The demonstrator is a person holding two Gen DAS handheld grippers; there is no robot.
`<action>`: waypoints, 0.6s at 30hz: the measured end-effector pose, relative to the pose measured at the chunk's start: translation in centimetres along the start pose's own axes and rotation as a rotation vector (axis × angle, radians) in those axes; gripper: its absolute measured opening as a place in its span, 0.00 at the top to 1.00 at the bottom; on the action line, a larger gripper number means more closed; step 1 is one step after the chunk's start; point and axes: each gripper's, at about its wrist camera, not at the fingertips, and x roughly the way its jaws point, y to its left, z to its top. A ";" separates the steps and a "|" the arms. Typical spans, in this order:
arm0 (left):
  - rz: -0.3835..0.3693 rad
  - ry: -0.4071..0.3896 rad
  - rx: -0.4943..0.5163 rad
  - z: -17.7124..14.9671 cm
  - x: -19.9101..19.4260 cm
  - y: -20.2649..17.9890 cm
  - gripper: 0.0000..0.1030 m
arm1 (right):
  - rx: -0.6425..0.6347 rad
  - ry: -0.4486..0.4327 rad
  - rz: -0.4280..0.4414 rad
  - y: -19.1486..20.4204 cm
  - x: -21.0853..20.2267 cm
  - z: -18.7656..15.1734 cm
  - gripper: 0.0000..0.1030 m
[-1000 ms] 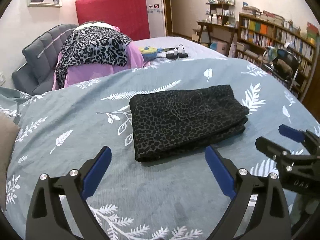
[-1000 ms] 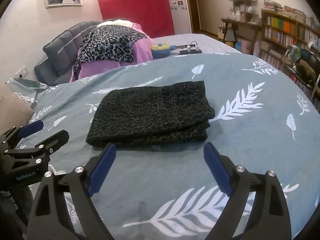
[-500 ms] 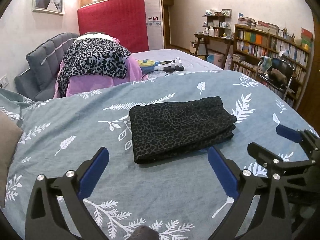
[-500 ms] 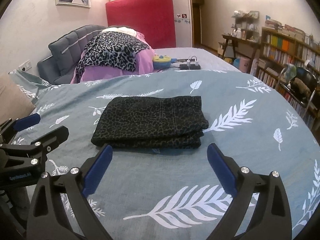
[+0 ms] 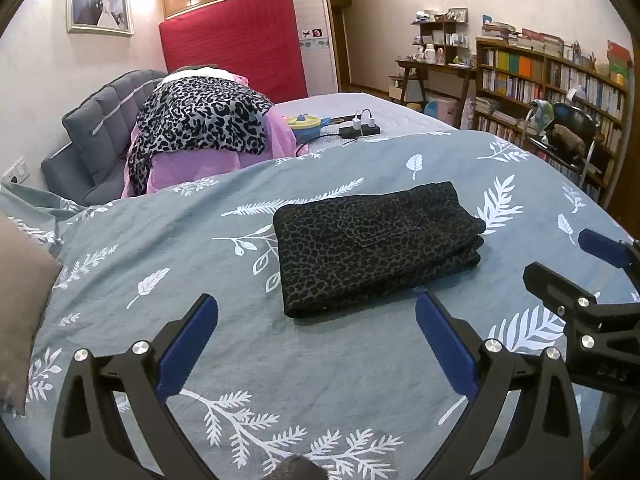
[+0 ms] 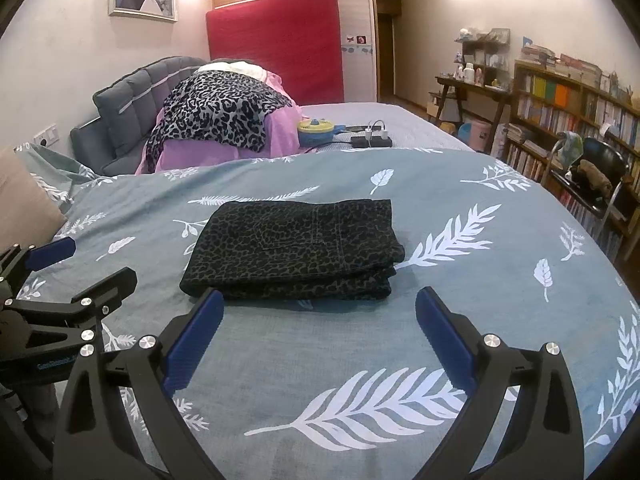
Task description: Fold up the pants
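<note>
A: How many garments are on the grey-blue leaf-print duvet (image 6: 460,320)?
B: One folded dark leopard-print pair of pants (image 6: 296,246); one black-and-white leopard-print cloth (image 6: 220,116) lies farther back.
A: And tools?
B: Two black grippers with blue pads: left gripper (image 5: 316,316), right gripper (image 6: 320,312).

hidden: far side of pillow pile (image 6: 224,148) behind leopard throw (image 6: 220,114) | cut off: brown cushion (image 5: 20,300) at left edge | too small: book spines on bookshelf (image 5: 552,80), items on desk (image 6: 472,80)
</note>
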 end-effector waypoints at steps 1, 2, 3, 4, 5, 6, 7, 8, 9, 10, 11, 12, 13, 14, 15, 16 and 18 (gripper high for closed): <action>0.006 0.000 0.004 0.0 0.0 0.0 0.05 | -0.002 -0.002 -0.004 0.0 -0.1 0.0 0.05; 0.013 0.000 0.007 0.0 0.0 0.0 0.05 | -0.002 -0.002 -0.006 0.0 -0.2 0.0 0.05; 0.016 0.000 0.009 0.0 0.0 0.0 0.05 | -0.001 -0.003 -0.007 0.0 -0.2 0.1 0.05; 0.021 0.001 0.010 0.0 0.1 0.0 0.05 | -0.001 -0.004 -0.008 -0.1 -0.2 0.1 0.05; 0.024 0.002 0.010 0.0 0.1 0.1 0.05 | 0.001 -0.005 -0.010 -0.1 -0.3 0.2 0.05; 0.026 0.004 0.010 0.0 0.2 0.1 0.05 | 0.002 -0.007 -0.011 -0.1 -0.2 0.2 0.05; 0.027 0.008 0.010 -0.1 0.3 0.1 0.05 | 0.004 -0.008 -0.011 -0.1 -0.3 0.3 0.05; 0.028 0.011 0.009 -0.1 0.4 0.2 0.05 | 0.004 -0.009 -0.011 -0.1 -0.3 0.3 0.05; 0.028 0.015 0.009 -0.1 0.5 0.2 0.05 | 0.003 -0.008 -0.011 -0.1 -0.3 0.3 0.05; 0.028 0.019 0.010 -0.2 0.6 0.2 0.05 | 0.002 -0.008 -0.012 -0.1 -0.3 0.3 0.05; 0.030 0.021 0.011 -0.2 0.6 0.2 0.05 | -0.001 -0.009 -0.015 0.0 -0.3 0.3 0.05; 0.032 0.023 0.011 -0.2 0.6 0.2 0.05 | -0.004 -0.010 -0.016 0.0 -0.3 0.3 0.05; 0.032 0.023 0.010 -0.2 0.7 0.2 0.05 | -0.007 -0.009 -0.017 0.0 -0.3 0.4 0.05; 0.032 0.024 0.009 -0.2 0.7 0.2 0.05 | -0.010 -0.010 -0.017 0.0 -0.3 0.4 0.05; 0.032 0.024 0.007 -0.2 0.7 0.3 0.05 | -0.012 -0.010 -0.017 0.0 -0.3 0.4 0.05; 0.034 0.026 0.004 -0.2 0.8 0.3 0.05 | -0.011 -0.010 -0.017 0.0 -0.3 0.4 0.05; 0.030 0.031 0.001 -0.1 0.9 0.4 0.05 | -0.010 -0.008 -0.017 0.1 -0.3 0.4 0.05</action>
